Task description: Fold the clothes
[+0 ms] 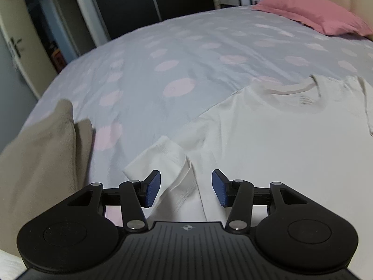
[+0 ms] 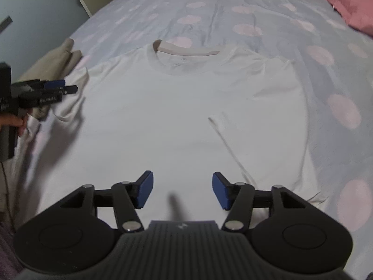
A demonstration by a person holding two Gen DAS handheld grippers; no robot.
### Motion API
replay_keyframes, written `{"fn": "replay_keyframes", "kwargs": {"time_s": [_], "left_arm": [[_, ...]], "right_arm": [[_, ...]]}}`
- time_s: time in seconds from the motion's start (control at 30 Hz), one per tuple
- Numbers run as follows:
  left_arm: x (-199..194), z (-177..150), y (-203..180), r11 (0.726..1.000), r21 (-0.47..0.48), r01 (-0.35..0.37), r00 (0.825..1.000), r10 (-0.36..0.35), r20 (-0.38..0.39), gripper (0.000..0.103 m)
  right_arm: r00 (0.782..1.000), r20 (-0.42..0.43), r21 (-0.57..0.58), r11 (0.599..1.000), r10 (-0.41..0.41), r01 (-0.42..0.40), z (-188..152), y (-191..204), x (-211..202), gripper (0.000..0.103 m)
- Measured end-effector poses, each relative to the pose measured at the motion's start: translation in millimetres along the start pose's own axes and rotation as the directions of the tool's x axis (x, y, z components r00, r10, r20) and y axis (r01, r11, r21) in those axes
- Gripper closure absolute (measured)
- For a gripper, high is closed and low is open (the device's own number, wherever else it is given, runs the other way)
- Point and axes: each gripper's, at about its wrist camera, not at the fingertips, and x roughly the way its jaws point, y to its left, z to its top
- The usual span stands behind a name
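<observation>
Left wrist view. A beige garment (image 1: 42, 163) lies bunched at the left edge of the bed. The bedspread (image 1: 144, 74), pale grey with pink dots, fills the middle of the view. The left gripper (image 1: 186, 187) hangs above the near sleeve (image 1: 163, 161) of a white T-shirt (image 1: 279, 144); its jaws are spread, and the blue pads (image 1: 153, 187) stand clear of the cloth, the folded sleeve edge lying between and below them. The T-shirt is spread flat on the bed, collar (image 1: 291, 89) toward the far side. A pink pillow (image 1: 314, 14) rests at the upper right, by the headboard.

Right wrist view. At the far left a hand (image 2: 11, 121) holds the left gripper (image 2: 60, 87), seen side-on above the shirt's left sleeve (image 2: 74, 98); from this angle its opening cannot be told. Behind it lies the beige garment (image 2: 53, 63). The T-shirt (image 2: 163, 121) occupies the centre, front up, collar (image 2: 186, 51) away from the camera. The right gripper (image 2: 182, 190) hovers over the lower body of the shirt, jaws spread with nothing between the pads (image 2: 145, 190). The right sleeve (image 2: 223, 126) is folded inward onto the shirt body. The dotted bedspread (image 2: 326, 74) extends to the right, the pink pillow (image 2: 345, 2) at the top corner.
</observation>
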Motion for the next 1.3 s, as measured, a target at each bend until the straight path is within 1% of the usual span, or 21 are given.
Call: {"fn": "replay_keyframes", "kwargs": {"time_s": [0.03, 0.07, 0.1, 0.13, 0.17, 0.2, 0.3, 0.4, 0.47, 0.53, 0.6, 0.67, 0.83, 0.87, 0.9, 0.93, 0.97, 1.0, 1.13, 1.2, 1.3], "left_arm": [[3.8, -1.1, 0.7, 1.000, -0.003, -0.003, 1.000, 0.003, -0.014, 0.065], [5.7, -2.7, 1.7, 1.000, -0.005, -0.005, 1.000, 0.005, -0.016, 0.077], [4.9, -4.2, 2.7, 1.000, -0.007, 0.004, 1.000, -0.004, -0.004, 0.085], [3.0, -5.6, 3.6, 1.000, -0.007, 0.017, 1.000, -0.017, 0.011, 0.088], [-0.7, -6.2, 4.0, 0.999, -0.005, 0.036, 0.999, -0.036, 0.031, 0.096], [-5.3, -6.5, 4.1, 0.998, -0.001, 0.057, 0.997, -0.057, 0.053, 0.099], [-21.0, -6.2, 0.2, 0.994, 0.048, 0.103, 0.990, -0.107, 0.091, 0.102], [-30.4, -7.2, -6.5, 0.990, 0.114, 0.088, 0.991, -0.099, 0.094, 0.103], [-29.1, -9.2, -6.8, 0.991, 0.126, 0.053, 0.994, -0.064, 0.086, 0.102], [-22.5, -8.6, -6.9, 0.993, 0.118, 0.009, 0.997, -0.017, 0.070, 0.088], [-17.3, -6.9, -7.0, 0.994, 0.109, -0.014, 0.998, 0.007, 0.066, 0.059], [-12.1, -4.3, -7.9, 0.994, 0.100, -0.033, 0.997, 0.026, 0.074, 0.057], [7.5, -0.5, -7.5, 0.998, 0.062, -0.034, 0.999, 0.033, 0.029, 0.057], [10.3, -0.9, -7.8, 0.998, 0.060, -0.030, 0.999, 0.029, 0.019, 0.060], [12.4, -1.4, -7.8, 0.998, 0.061, -0.020, 1.000, 0.020, 0.010, 0.074], [13.8, -1.7, -8.0, 0.998, 0.064, -0.005, 1.000, 0.005, 0.001, 0.081], [13.7, -2.2, -8.5, 0.998, 0.067, 0.001, 1.000, 0.000, -0.004, 0.093], [13.0, -2.8, -8.9, 0.998, 0.068, 0.001, 1.000, 0.000, -0.006, 0.098], [-5.5, -3.9, -8.4, 0.998, 0.066, 0.008, 0.998, -0.011, 0.058, 0.102], [-21.3, -3.8, -7.0, 0.997, 0.073, 0.037, 0.993, -0.045, 0.111, 0.102], [-44.1, -5.6, -11.4, 0.985, 0.139, 0.100, 0.979, -0.122, 0.163, 0.102]], "right_arm": [[1.000, 0.001, -0.012, 1.000, -0.006, 0.006, 1.0, 1.4, 0.9, 0.042], [1.000, 0.002, -0.019, 1.000, -0.004, 0.004, 1.9, 2.6, 1.5, 0.041], [1.000, 0.002, -0.024, 1.000, 0.003, -0.003, 2.8, 3.6, 1.9, 0.041], [1.000, 0.001, -0.028, 1.000, 0.008, -0.008, 3.6, 4.6, 2.4, 0.041], [1.000, -0.001, -0.032, 0.999, 0.012, -0.012, 4.0, 5.5, 2.9, 0.041], [1.000, -0.002, -0.036, 0.999, 0.014, -0.014, 4.4, 6.3, 3.6, 0.040], [1.000, -0.007, -0.039, 0.999, 0.015, -0.016, 4.3, 6.0, 5.0, 0.040], [1.000, -0.013, -0.038, 0.999, 0.017, -0.018, 3.5, 6.3, 6.2, 0.040], [1.000, -0.017, -0.035, 0.999, 0.020, -0.021, 2.2, 7.2, 6.9, 0.040], [0.999, -0.021, -0.036, 0.999, 0.024, -0.025, 0.1, 9.1, 7.6, 0.039], [0.999, -0.024, -0.041, 0.999, 0.027, -0.028, -2.0, 11.8, 7.7, 0.039], [0.999, -0.025, -0.046, 0.998, 0.030, -0.031, -2.8, 14.0, 7.5, 0.038], [1.000, -0.016, -0.040, 0.999, 0.021, -0.022, -1.8, 11.4, 5.5, 0.037], [1.000, -0.015, -0.038, 0.999, 0.020, -0.021, -1.4, 11.1, 5.3, 0.037], [1.000, -0.014, -0.038, 0.999, 0.020, -0.021, -1.3, 11.0, 5.2, 0.036], [1.000, -0.013, -0.038, 0.999, 0.020, -0.021, -1.4, 10.9, 5.1, 0.036], [1.000, -0.013, -0.038, 0.999, 0.021, -0.021, -1.5, 10.9, 5.0, 0.036], [1.000, -0.013, -0.039, 0.999, 0.022, -0.022, -1.5, 10.9, 4.9, 0.036], [1.000, -0.009, -0.042, 0.999, 0.028, -0.028, -1.2, 10.9, 3.6, 0.036], [1.000, -0.007, -0.046, 0.998, 0.030, -0.030, -1.6, 11.4, 2.4, 0.035], [0.999, -0.007, -0.049, 0.998, 0.031, -0.032, -2.1, 11.5, 1.4, 0.035]]}}
